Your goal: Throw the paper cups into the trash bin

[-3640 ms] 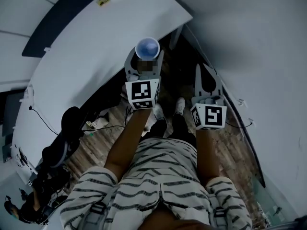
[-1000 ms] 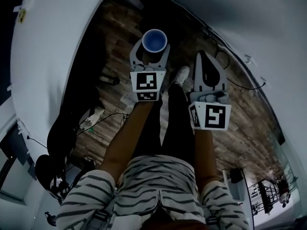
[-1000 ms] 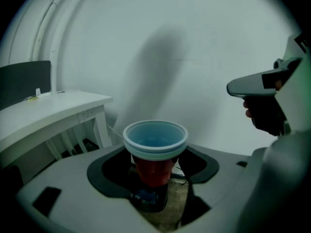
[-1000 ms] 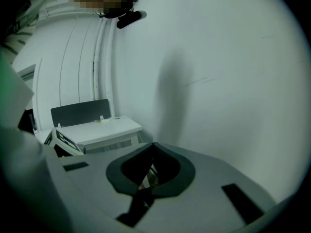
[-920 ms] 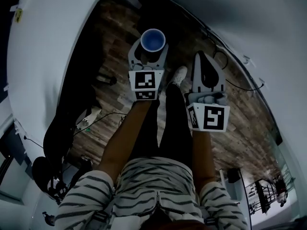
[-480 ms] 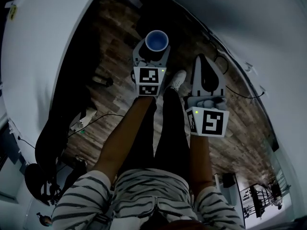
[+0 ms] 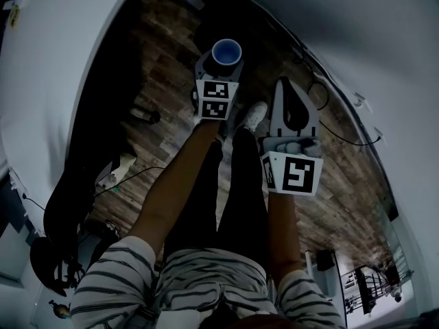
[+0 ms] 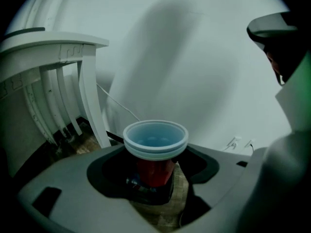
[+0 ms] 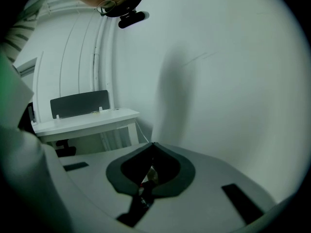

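A stack of paper cups [image 7: 226, 49], red outside with a pale blue inside, stands upright between the jaws of my left gripper [image 7: 224, 60], which is shut on it. In the left gripper view the cups [image 8: 155, 141] sit in the middle of that gripper [image 8: 154, 174], rim up. My right gripper [image 7: 293, 93] hangs to the right and nearer me, jaws shut with nothing between them; the right gripper view shows its tips [image 9: 151, 147] meeting. No trash bin is in view.
Below the grippers lies a wooden floor [image 7: 164, 60] with the person's legs and a white shoe [image 7: 255, 115]. A white desk [image 7: 55, 67] runs along the left, a white wall [image 7: 357, 26] along the right. Cables [image 7: 137, 175] and a dark chair [image 7: 68, 204] lie at the lower left.
The view has swung from the desk to the open floor. My left gripper has moved farther forward with the cups still in it. The right gripper has stayed shut beside it.
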`<state>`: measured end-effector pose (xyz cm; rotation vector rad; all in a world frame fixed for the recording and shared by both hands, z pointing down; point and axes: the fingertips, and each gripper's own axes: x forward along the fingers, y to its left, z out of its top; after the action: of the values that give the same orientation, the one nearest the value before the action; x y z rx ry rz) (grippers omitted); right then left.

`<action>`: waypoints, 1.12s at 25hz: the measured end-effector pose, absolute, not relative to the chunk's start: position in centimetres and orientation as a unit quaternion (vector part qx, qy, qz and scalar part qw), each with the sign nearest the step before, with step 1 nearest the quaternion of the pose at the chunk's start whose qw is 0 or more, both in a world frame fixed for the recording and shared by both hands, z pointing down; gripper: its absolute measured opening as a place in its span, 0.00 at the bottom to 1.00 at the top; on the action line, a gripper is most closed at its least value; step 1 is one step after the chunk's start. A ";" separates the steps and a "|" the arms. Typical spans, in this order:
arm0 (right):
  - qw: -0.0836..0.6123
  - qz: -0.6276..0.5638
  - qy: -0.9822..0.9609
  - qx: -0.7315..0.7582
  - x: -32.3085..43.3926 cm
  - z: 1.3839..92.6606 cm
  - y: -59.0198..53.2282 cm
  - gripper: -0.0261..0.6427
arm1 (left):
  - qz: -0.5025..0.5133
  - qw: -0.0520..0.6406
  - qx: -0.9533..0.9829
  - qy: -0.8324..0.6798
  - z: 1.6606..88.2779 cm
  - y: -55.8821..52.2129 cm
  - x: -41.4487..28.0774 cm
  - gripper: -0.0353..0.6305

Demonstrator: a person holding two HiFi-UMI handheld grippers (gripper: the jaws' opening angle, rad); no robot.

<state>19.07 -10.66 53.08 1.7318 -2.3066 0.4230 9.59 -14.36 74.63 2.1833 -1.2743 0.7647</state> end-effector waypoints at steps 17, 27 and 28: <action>0.132 0.163 -0.787 0.581 19.7 56.2 -11.3 0.06 | 0.273 0.378 0.741 -0.484 84.7 -15.7 8.6 0.54; 0.139 0.175 -0.790 0.571 19.6 57.2 -11.6 0.06 | 0.295 0.410 0.715 -0.483 89.2 -15.1 8.8 0.54; 0.141 0.176 -0.791 0.569 19.5 57.3 -11.6 0.06 | 0.296 0.412 0.713 -0.483 89.5 -15.1 8.8 0.54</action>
<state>19.51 -11.62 57.29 1.6433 -2.2839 0.5091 8.77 -15.12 89.55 1.7945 -1.2161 0.7456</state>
